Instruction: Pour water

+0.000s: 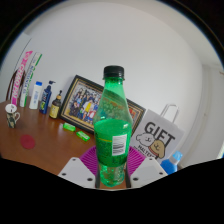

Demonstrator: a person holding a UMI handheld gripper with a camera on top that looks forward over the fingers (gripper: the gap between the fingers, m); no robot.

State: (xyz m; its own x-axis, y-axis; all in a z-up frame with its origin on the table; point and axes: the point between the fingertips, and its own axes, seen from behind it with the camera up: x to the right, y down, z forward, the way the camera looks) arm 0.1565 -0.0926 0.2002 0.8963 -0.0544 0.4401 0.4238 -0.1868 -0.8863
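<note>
A green plastic bottle (112, 120) with a dark cap and a white label stands upright between my fingers. Its lower part holds clear liquid. My gripper (112, 165) is shut on the bottle's lower body, with the magenta pads (90, 160) pressed against both sides. The bottle seems held just above the brown wooden table (45, 150). No cup or glass for the water shows near the fingers.
A framed picture (84, 100) leans against the white wall behind the bottle. A white "GIFT" bag (158, 132) stands at the right, with a blue-capped bottle (172, 160) beside it. Several bottles and tubes (38, 95) and a white mug (10, 115) stand far left.
</note>
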